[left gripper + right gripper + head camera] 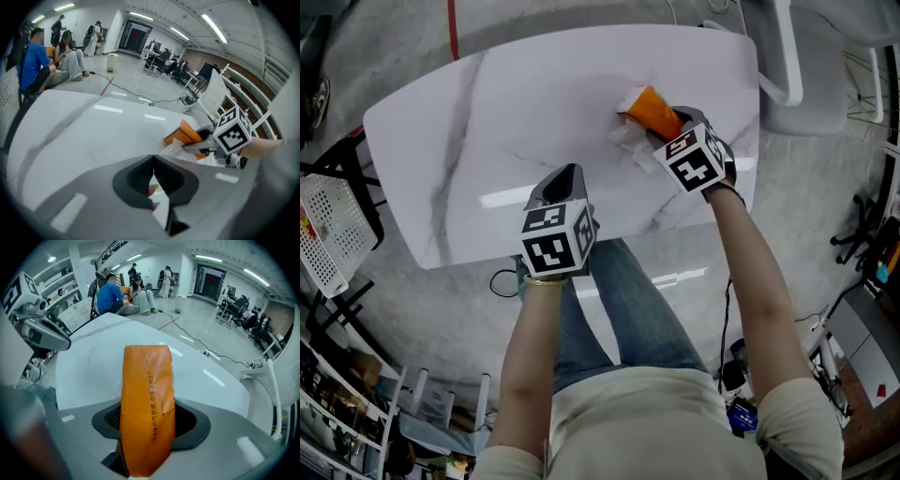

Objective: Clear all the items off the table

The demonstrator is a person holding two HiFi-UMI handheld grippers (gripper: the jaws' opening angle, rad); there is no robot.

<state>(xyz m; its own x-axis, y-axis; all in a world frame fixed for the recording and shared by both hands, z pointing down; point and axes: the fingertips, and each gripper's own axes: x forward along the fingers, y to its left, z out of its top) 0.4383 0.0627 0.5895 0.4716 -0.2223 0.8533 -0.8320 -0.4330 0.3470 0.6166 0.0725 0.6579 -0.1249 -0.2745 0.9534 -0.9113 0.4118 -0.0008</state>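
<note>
Table top [487,131]: white marble-look, grey veins, smooth, glossy, light strips mirrored.
Orange packet [147,394] over table's far right part: thin plastic film, shiny, creased, dark print.
White sheet [630,141] on table beneath: crumpled, thin; paper or film unclear.
Right gripper [146,420]: matt grey plastic shell, dark ribbed inner faces.
Floor [825,169] around table: polished grey, reflective.
Jeans [628,309] below table's near edge: blue denim.

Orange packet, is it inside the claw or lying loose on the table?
Inside the claw: the orange packet stands between the jaws of the right claw, filling the gap.

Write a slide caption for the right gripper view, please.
A hand-held gripper clamps an orange packet over a white marble table.
</note>
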